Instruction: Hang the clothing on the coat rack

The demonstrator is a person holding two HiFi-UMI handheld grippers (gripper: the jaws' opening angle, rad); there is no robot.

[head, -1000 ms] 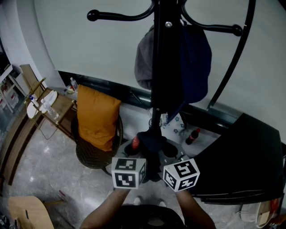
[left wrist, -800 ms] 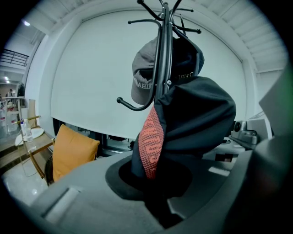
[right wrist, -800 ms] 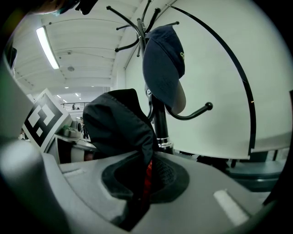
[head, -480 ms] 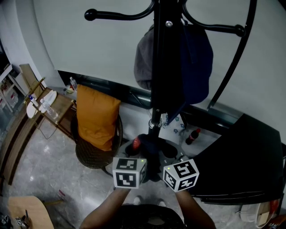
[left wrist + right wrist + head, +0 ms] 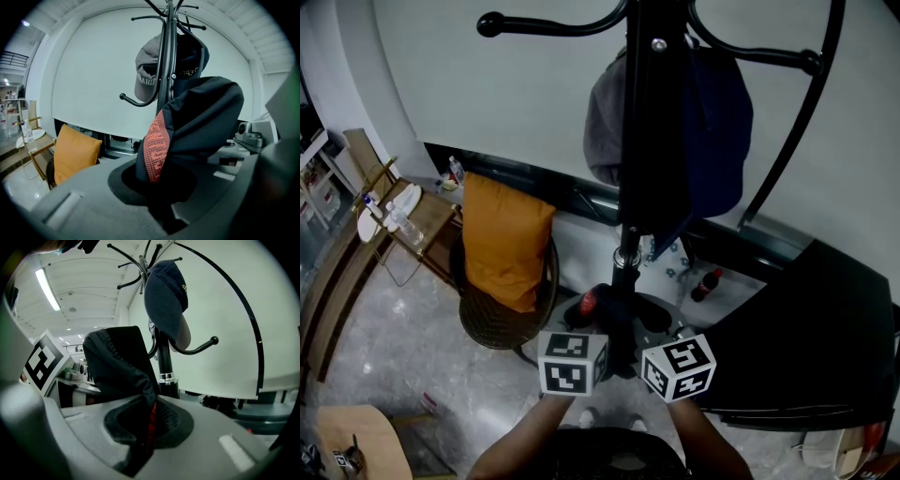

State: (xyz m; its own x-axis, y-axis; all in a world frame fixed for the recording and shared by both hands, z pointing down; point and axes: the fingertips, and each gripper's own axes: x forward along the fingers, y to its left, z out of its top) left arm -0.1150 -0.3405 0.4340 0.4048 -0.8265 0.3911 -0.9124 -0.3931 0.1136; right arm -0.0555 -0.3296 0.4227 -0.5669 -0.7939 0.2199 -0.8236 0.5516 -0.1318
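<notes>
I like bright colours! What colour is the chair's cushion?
Orange. The cushion shows best in head view.

Matt cloth garment [image 5: 202, 119], glossy metal rack [image 5: 632, 112]

The head view looks steeply down from just in front of the coat rack [image 5: 630, 169], near its pole. The left gripper view and the right gripper view look upward along their own jaws, at close range. All 3 views share the rack, the navy cap [image 5: 717, 131] and the dark garment [image 5: 614, 314].
</notes>
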